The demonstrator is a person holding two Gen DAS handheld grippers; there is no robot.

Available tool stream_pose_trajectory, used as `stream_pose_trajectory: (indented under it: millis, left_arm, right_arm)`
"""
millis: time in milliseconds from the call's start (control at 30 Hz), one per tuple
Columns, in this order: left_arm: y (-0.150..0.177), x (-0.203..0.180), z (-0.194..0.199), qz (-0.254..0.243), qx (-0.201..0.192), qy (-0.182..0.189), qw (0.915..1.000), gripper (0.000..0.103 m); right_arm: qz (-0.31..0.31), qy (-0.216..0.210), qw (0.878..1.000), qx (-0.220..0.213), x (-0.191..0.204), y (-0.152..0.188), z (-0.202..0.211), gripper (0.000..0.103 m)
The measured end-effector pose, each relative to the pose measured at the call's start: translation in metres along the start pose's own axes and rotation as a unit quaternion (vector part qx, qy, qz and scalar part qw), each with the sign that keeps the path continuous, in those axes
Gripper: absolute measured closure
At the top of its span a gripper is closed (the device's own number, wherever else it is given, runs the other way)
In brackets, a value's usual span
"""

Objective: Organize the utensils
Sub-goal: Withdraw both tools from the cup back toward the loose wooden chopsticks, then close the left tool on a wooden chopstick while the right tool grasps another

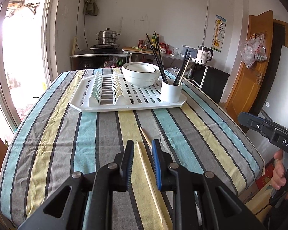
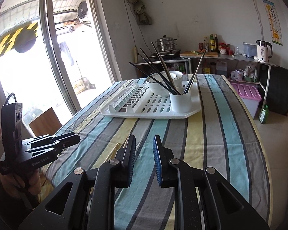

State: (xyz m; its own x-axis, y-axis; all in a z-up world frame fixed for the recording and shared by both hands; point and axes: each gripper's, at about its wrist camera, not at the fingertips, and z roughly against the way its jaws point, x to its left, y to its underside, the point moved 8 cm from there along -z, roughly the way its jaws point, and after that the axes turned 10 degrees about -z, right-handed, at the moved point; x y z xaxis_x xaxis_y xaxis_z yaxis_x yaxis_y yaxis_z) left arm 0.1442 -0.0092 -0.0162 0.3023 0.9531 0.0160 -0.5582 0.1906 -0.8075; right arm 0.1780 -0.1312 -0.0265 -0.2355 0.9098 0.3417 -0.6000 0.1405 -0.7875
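Over the near table edge I held my left gripper [image 1: 143,149] tilted down, jaws narrowly parted astride a wooden chopstick [image 1: 149,180], not pinching; my right gripper [image 2: 144,145] hovered narrow and empty.

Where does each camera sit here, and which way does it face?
Left wrist: on the left gripper, looking down the striped tablecloth to the white plastic dish rack; pale wooden chopsticks lie between its open jaws, untouched; the right gripper and hand show at right.
Right wrist: on the right gripper, angled toward the rack and window; the left gripper shows at left.
Shared: rack, white cylindrical holder of dark chopsticks, stacked white bowls.
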Motion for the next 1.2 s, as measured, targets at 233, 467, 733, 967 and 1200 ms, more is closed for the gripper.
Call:
stream_pose_trajectory:
  millis: [233,467,733,967,1200]
  left_arm:
    - [0.015,0.001,-0.03,0.0,0.047,0.007,0.9989,0.082]
    - [0.03,0.001,-0.069,0.023,0.108,0.023,0.9936,0.082]
    - [0.032,0.0,-0.092,0.041,0.143,0.03,0.9884,0.082]
    - [0.027,0.001,-0.102,0.03,0.147,0.013,0.9885,0.085]
    - [0.027,0.013,-0.103,0.028,0.145,0.002,0.989,0.096]
  right_arm:
    - [0.001,0.0,1.0,0.026,0.004,0.008,-0.024,0.084]
    - [0.003,0.001,0.999,0.043,0.003,0.01,-0.04,0.084]
    - [0.003,-0.006,0.997,0.071,0.006,0.01,-0.071,0.084]
    - [0.003,-0.008,0.996,0.094,0.008,0.007,-0.101,0.084]
    - [0.015,-0.015,0.992,0.122,0.018,0.01,-0.124,0.084]
